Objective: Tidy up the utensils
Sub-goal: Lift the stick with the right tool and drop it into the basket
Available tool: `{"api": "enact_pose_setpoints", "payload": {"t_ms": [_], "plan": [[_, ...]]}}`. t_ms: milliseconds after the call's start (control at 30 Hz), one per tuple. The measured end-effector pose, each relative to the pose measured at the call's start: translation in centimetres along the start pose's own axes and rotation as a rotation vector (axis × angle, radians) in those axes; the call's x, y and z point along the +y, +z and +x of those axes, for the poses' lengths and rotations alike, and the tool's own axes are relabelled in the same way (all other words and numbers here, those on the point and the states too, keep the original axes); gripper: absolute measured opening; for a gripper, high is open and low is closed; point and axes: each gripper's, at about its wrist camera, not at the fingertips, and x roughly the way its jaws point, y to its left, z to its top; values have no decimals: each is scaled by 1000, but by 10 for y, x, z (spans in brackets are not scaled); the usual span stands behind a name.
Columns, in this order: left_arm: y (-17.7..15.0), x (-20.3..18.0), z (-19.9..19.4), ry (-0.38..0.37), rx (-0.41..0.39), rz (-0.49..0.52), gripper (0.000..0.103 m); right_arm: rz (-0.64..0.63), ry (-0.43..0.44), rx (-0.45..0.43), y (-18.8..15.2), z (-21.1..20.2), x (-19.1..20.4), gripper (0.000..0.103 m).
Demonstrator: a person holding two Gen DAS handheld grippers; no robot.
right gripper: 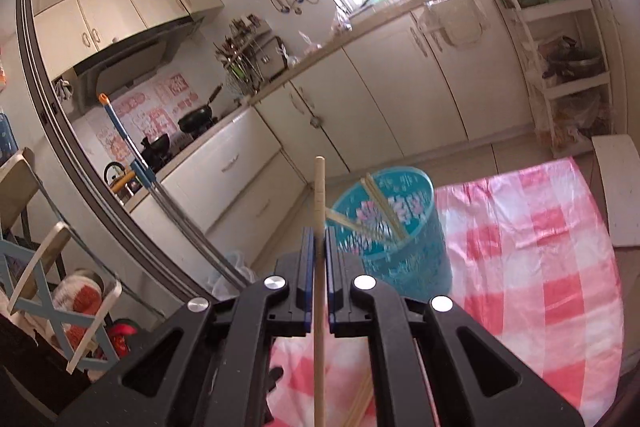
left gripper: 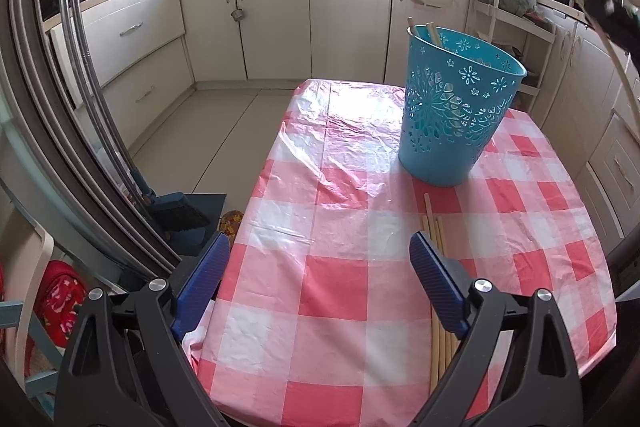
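So the right gripper has its jaws pinched tight on a single wooden chopstick, which runs straight up between the blue pads and pokes out past the tips, held up near the rim of the blue basket that already has a few sticks inside. The left gripper hangs over the checkered tablecloth with its jaws spread wide and nothing between them. The loose chopsticks lie flat on the cloth just past its right finger, between it and the basket.
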Motion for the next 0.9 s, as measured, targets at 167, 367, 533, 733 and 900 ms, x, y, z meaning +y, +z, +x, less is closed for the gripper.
{"api": "enact_pose_setpoints", "payload": {"t_ms": [167,367,533,733,900], "plan": [[-4,-1,5,-7,15,0,88,-18,-40,-131,37,32,11,6],[-7,3,15,-8,47,-9,88,-53,-183,-265,58,74,0,6],[-6,7,18,-15,59,-23,88,-82,-290,-259,50,108,-17,6],[-4,6,24,-24,70,-33,88,-148,-322,-208,29,121,-25,6],[-6,5,24,-26,75,-34,88,-203,-319,-138,5,119,-25,6]]}}
